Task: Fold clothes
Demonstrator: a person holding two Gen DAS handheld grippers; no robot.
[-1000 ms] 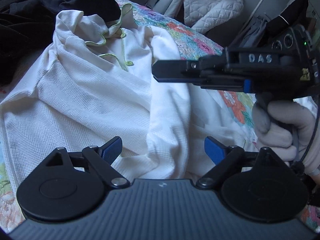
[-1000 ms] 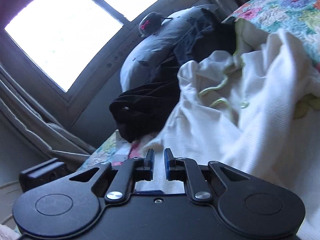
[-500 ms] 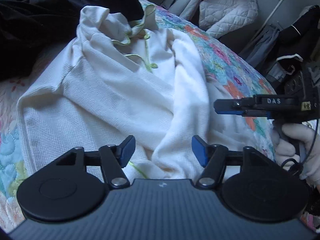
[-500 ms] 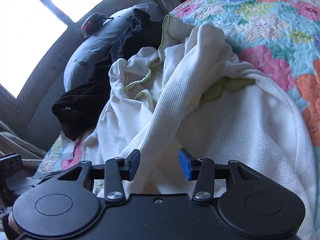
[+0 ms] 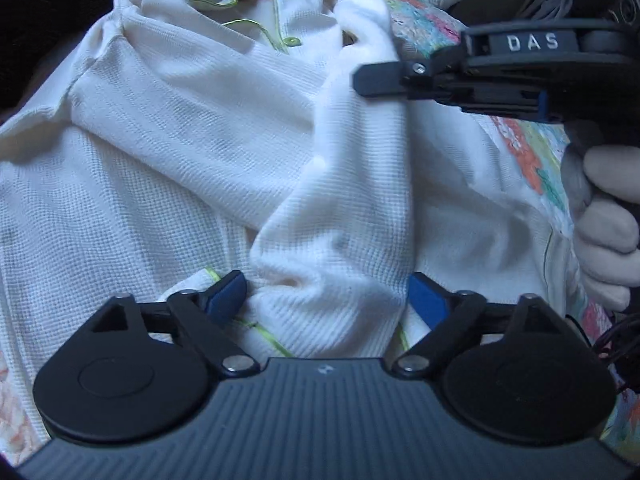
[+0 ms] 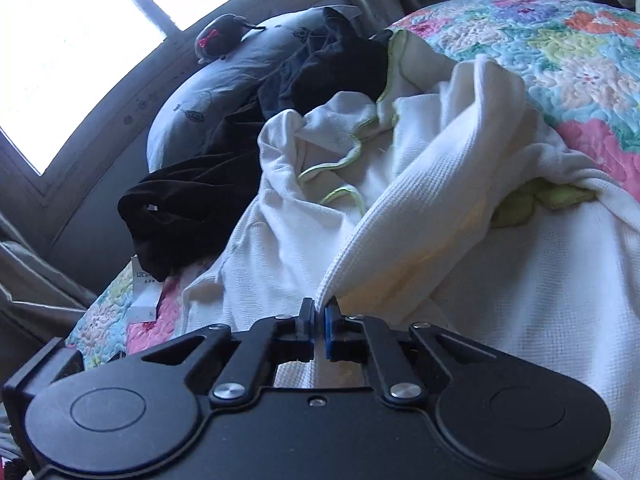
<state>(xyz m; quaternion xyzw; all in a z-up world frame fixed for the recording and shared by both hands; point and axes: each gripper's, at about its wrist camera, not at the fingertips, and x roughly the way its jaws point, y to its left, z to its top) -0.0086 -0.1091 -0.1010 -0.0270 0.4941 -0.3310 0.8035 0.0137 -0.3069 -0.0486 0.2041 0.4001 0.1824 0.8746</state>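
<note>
A white waffle-knit garment (image 5: 180, 140) with lime-green trim lies crumpled on the bed. In the left wrist view my left gripper (image 5: 328, 300) is low over it. Its jaws are opening wide, with a thick rolled fold of the garment between the blue pads (image 5: 226, 296). My right gripper (image 6: 319, 312) is closing, and its pads pinch a ridge of the same white garment (image 6: 520, 280). That right gripper (image 5: 360, 78) also shows side-on at the upper right of the left wrist view, held by a gloved hand (image 5: 604, 216).
A floral quilt (image 6: 560, 60) covers the bed. Dark clothes (image 6: 192, 208) are heaped beyond the garment against a grey pillow (image 6: 224, 92) with a small plush toy (image 6: 220, 38) on top, under a window. A small white box (image 6: 146, 296) lies at the bed's left edge.
The right gripper opened, dropped onto the garment and shut on a fold. The left gripper sank closer to the cloth and its jaws spread wider around the rolled fold.
</note>
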